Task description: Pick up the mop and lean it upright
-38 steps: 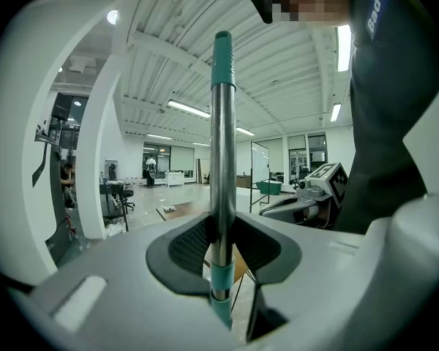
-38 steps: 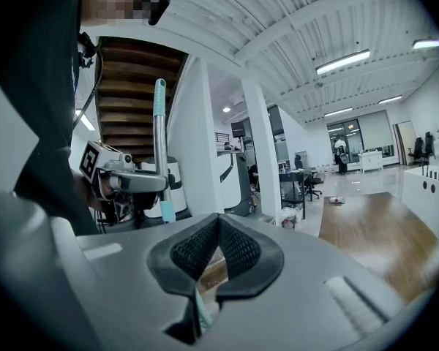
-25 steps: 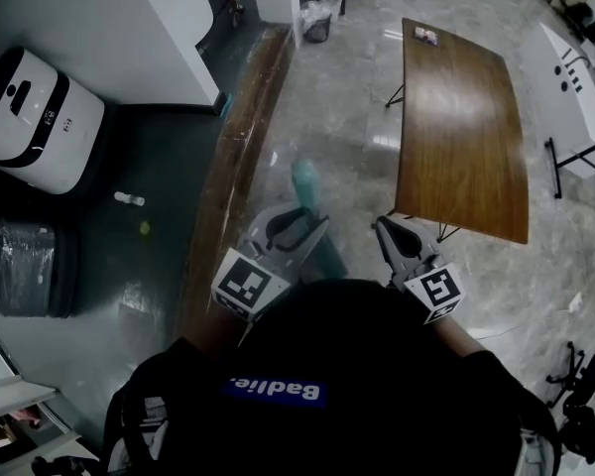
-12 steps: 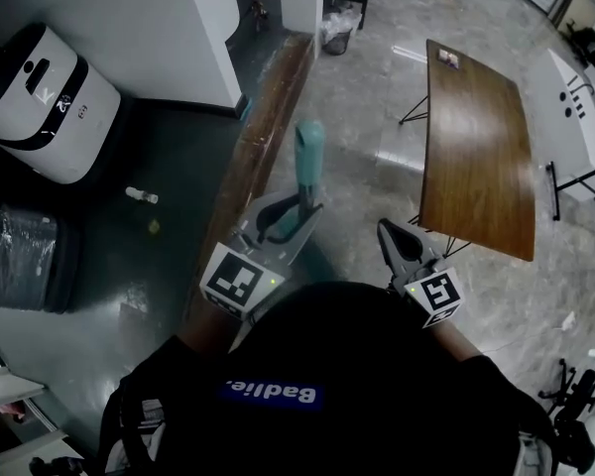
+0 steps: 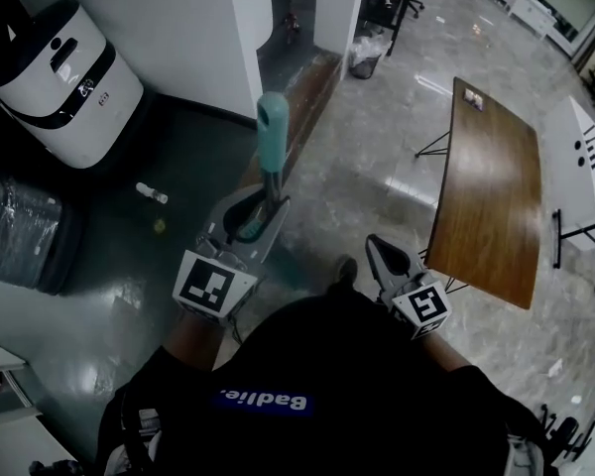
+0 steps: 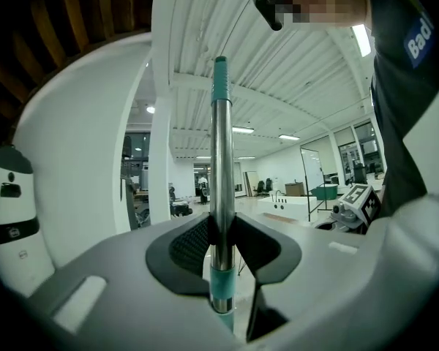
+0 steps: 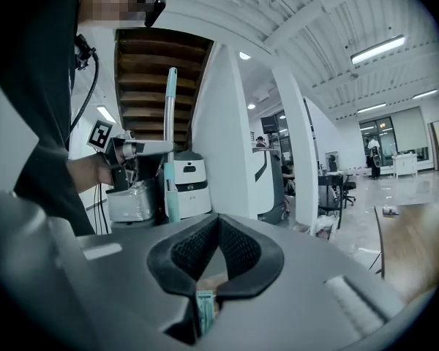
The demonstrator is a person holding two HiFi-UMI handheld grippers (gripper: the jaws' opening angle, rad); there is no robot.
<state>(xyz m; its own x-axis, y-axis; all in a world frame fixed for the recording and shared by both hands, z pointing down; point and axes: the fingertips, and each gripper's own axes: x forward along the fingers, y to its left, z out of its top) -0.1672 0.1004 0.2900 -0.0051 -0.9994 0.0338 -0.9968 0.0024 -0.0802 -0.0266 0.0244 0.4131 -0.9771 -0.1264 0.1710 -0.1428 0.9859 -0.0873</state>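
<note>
In front of the pillar [image 5: 193,38], we held the mop [image 5: 272,127] in the left tool [image 5: 263,202], its pads [image 6: 194,243] pressed on the steel pole from both sides. The left tool's own view showed the jaws set narrow, clamped on the metal just above a teal band. The pole rose straight out of the grip, with its teal end pointing up and toward the pillar. We judged that the grip sat low on the shaft so that the long top part could be tipped over to rest against something. The mop's head was hidden below us, so we could not tell whether it touched the floor.

The right tool [image 5: 379,249] hung on the side away from the pillar, well apart from the pole. Its jaws were closed together with nothing between them; it was kept clear because one grip was enough to carry the weight.

The wooden ledge [image 5: 302,97] ran along the floor from the pillar's foot. We judged the lift done and the leaning not yet done, with the pillar's face the nearest support.
</note>
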